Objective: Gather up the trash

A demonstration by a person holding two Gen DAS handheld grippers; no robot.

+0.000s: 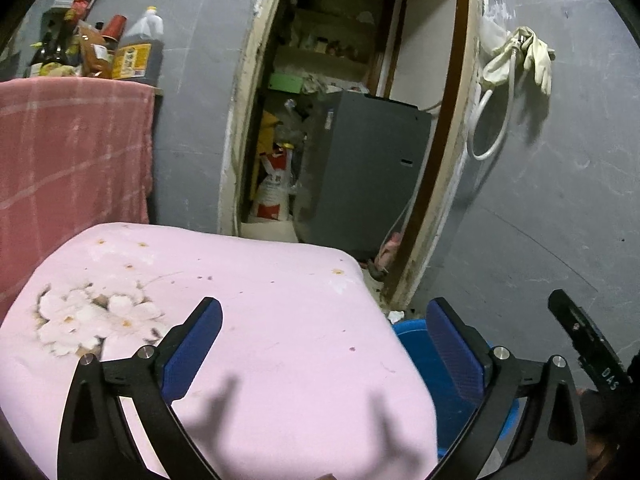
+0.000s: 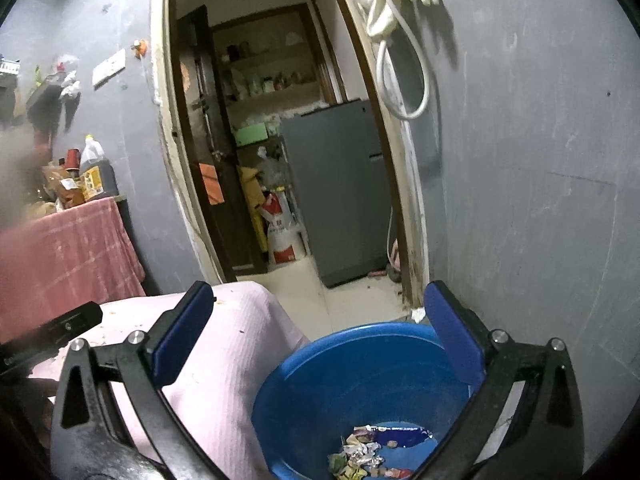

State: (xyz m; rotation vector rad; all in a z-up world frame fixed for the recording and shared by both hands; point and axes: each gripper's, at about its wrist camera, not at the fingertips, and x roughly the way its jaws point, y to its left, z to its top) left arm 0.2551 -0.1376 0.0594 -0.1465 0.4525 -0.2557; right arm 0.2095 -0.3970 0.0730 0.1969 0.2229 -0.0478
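A blue plastic bucket (image 2: pixel 352 384) stands on the floor beside a table under a pink flowered cloth (image 1: pixel 240 320). Crumpled wrappers and scraps (image 2: pixel 368 456) lie in the bucket's bottom. My right gripper (image 2: pixel 320 320) is open and empty, held above the bucket's rim. My left gripper (image 1: pixel 324 336) is open and empty over the pink cloth, with the bucket (image 1: pixel 416 344) showing at its right finger. The other gripper's black body (image 1: pixel 588 344) shows at the right edge of the left wrist view. A small white scrap (image 2: pixel 418 314) lies on the floor by the door frame.
An open doorway (image 2: pixel 280 160) leads to a room with a grey fridge (image 2: pixel 340 192), a white and red sack (image 2: pixel 282 232) and shelves. A red-clothed table (image 1: pixel 72 152) with bottles (image 1: pixel 136 52) stands at the left. Gloves and a hose (image 1: pixel 520 64) hang on the grey wall.
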